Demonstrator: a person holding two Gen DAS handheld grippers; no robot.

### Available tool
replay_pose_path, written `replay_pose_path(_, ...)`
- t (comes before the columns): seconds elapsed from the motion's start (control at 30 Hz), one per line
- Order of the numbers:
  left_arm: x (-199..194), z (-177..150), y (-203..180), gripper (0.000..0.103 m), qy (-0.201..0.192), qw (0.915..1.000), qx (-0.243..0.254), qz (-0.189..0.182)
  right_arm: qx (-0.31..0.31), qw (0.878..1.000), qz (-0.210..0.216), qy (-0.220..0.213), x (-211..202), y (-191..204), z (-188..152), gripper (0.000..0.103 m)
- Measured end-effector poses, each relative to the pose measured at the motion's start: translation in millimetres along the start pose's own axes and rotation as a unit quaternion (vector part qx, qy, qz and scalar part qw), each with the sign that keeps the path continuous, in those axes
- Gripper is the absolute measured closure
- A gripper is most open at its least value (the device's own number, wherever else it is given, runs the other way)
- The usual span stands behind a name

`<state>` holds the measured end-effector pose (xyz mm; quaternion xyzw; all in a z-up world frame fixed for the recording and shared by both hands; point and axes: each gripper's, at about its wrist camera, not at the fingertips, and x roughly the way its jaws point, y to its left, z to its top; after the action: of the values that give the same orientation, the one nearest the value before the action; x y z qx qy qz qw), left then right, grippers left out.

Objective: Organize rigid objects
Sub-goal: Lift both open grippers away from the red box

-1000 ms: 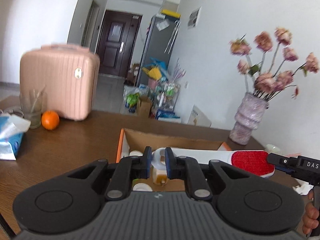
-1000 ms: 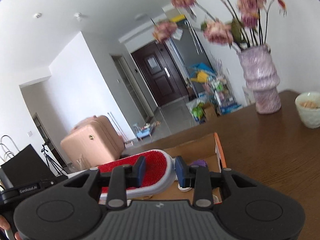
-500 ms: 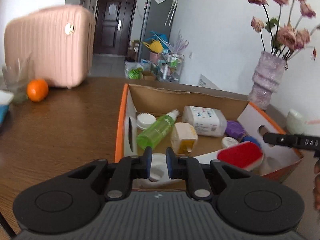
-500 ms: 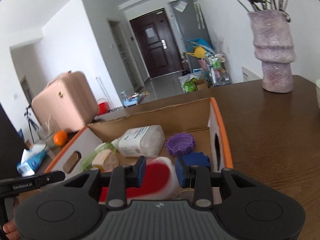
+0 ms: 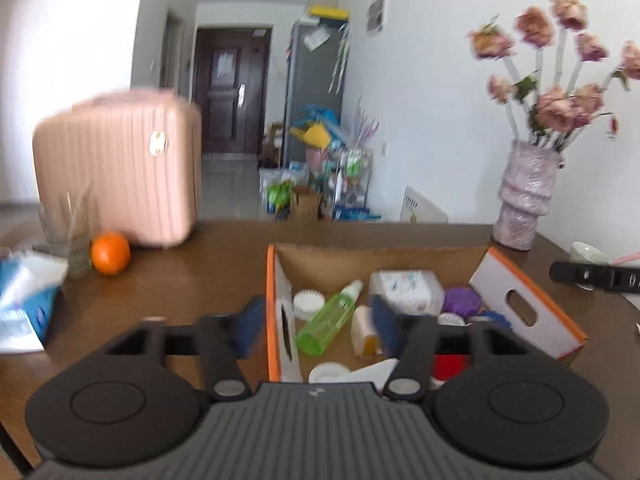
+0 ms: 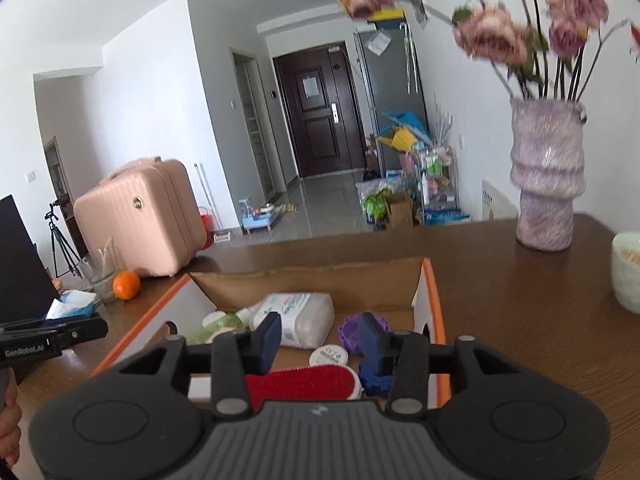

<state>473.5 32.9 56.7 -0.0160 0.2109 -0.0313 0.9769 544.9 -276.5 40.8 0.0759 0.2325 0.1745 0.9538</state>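
Observation:
A white lint brush with a red pad (image 6: 304, 380) lies at the near end of the orange-rimmed cardboard box (image 6: 434, 300); its white handle (image 5: 360, 372) shows in the left wrist view. My left gripper (image 5: 316, 330) hangs over the box's near left corner, its jaws opening wide and gripping nothing. Above the red pad, my right gripper (image 6: 320, 344) has its jaws opening too, and the pads are clear of the brush. Also in the box (image 5: 272, 300) are a green bottle (image 5: 328, 320), a white wipes pack (image 6: 296, 312), a purple lid (image 6: 352, 330) and a blue piece (image 6: 376, 380).
On the brown table stand a pink suitcase (image 5: 120, 168), an orange (image 5: 110, 254), a glass (image 5: 68, 236) and a tissue pack (image 5: 28, 292) to the left. A vase of dried flowers (image 6: 548, 184) and a pale bowl (image 6: 626, 272) sit right of the box.
Both grippers held the brush above the box, lowered it inside, then opened and let it go. Both have drawn back slightly from it.

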Motion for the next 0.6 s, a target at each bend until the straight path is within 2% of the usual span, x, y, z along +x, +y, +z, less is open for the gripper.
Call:
replay_pose_path(0.03,-9,1,-5,0.017,-0.012,0.9998,0.013,0.005,-0.005,1.0,-0.004,-0.011,-11,3,3,0.047)
replay_pose_path(0.07,-19,3,-11,0.017,-0.021,0.9994,0.025,0.012,-0.01,1.0,-0.009,-0.024,-22,7,7,0.035)
replay_pose_path(0.1,-28,4,-16,0.016,-0.029,0.9989,0.034,0.015,-0.016,0.999,-0.017,-0.04,-34,10,9,0.028)
replay_pose_path(0.13,-38,5,-20,0.013,-0.038,0.9984,0.038,0.015,-0.023,0.998,-0.029,-0.058,-46,15,10,0.017)
replay_pose_path(0.17,-49,6,-23,0.009,-0.053,0.9977,0.04,0.016,-0.033,0.996,-0.042,-0.076,-58,19,11,0.011)
replay_pose_path(0.2,-61,6,-27,0.0,-0.075,0.9962,0.04,0.02,-0.043,0.993,-0.052,-0.093,-69,24,11,0.007)
replay_pose_path(0.27,-78,0,-37,0.0,-0.113,0.992,0.044,0.035,-0.061,0.989,-0.069,-0.119,-90,33,7,0.0)
replay_pose_path(0.33,-89,-7,-46,0.0,-0.114,0.9914,0.051,0.04,-0.067,0.984,-0.076,-0.143,-109,40,-3,0.0)
replay_pose_path(0.43,-107,-20,-52,0.0,-0.119,0.9918,0.033,0.032,-0.078,0.98,-0.075,-0.166,-130,47,-25,0.0)
replay_pose_path(0.6,-140,-38,-58,0.0,-0.134,0.9902,0.026,0.028,-0.083,0.98,-0.076,-0.164,-154,57,-50,0.0)
